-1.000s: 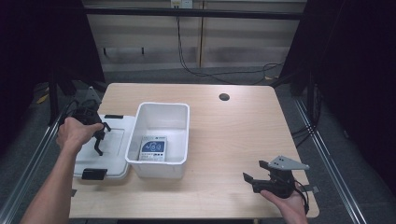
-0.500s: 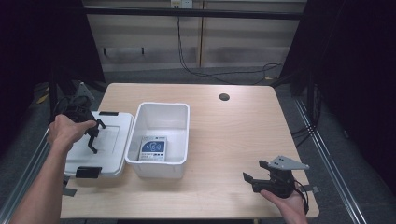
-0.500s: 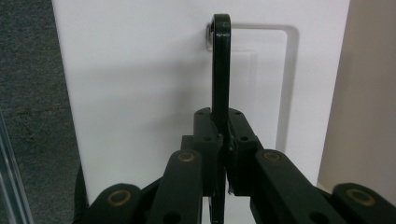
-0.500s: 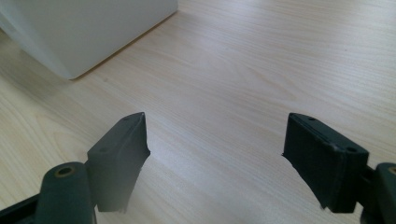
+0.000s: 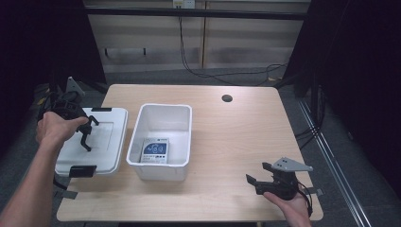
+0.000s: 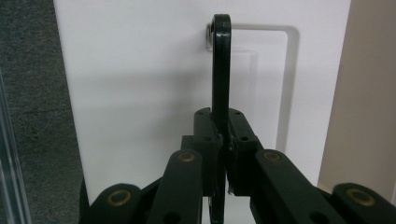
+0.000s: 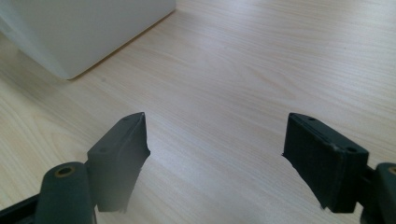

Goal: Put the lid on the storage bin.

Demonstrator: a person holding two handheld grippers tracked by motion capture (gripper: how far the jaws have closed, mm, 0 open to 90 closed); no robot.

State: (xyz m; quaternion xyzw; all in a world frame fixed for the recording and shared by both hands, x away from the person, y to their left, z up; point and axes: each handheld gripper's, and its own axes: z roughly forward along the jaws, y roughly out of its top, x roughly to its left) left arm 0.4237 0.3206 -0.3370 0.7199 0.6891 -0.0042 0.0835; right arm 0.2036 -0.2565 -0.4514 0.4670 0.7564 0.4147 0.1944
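A white box lid (image 5: 106, 137) with black clips lies at the table's left; it also shows in the left gripper view (image 6: 140, 93). My left gripper (image 5: 86, 134) hangs over it, its jaws (image 6: 220, 123) shut on the lid's thin black handle (image 6: 221, 60), which stands up on edge. Beside the lid stands an open white bin (image 5: 163, 113) holding a blue-and-white packet (image 5: 155, 150). My right gripper (image 5: 259, 178) rests near the table's front right edge, open with nothing between its fingers (image 7: 215, 154). It faces a corner of the bin (image 7: 84, 32).
The wooden table (image 5: 246, 132) has a round cable hole (image 5: 227, 98) at the back. Bare tabletop (image 7: 243, 70) lies between the right gripper and the bin. Cables run along the floor behind the table.
My left hand has moved left and up with the handle in its jaws, and the lid has shifted a little to the left with it. The right gripper has stayed still.
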